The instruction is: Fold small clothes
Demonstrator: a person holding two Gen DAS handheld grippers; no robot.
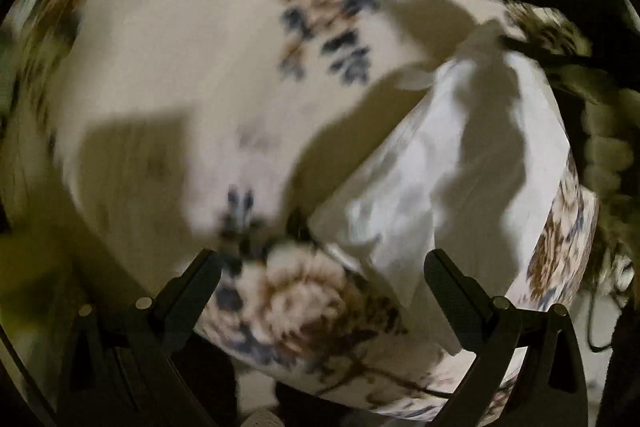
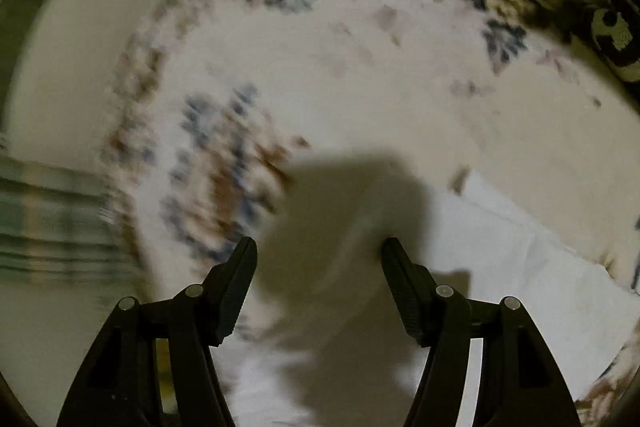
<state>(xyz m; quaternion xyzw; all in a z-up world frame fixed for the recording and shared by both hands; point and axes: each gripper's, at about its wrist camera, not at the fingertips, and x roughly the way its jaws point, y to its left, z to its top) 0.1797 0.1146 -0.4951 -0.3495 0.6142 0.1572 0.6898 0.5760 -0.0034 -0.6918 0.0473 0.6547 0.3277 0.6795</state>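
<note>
A cream bedspread with blue and brown flower sprays fills most of the left wrist view; its print is blurred. One large brown bloom sits at six o'clock. At three o'clock a knobbly pale fringe or knitted edge runs down the side. In the right wrist view the same floral cover spreads across the middle, a plaid green cloth lies at nine o'clock, and a dark patterned fabric shows at two o'clock.

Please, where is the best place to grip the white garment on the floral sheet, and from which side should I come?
Probably the near corner of the white garment, approached from above with the open left claw: that edge appears to lie loose on the floral sheet.
</note>
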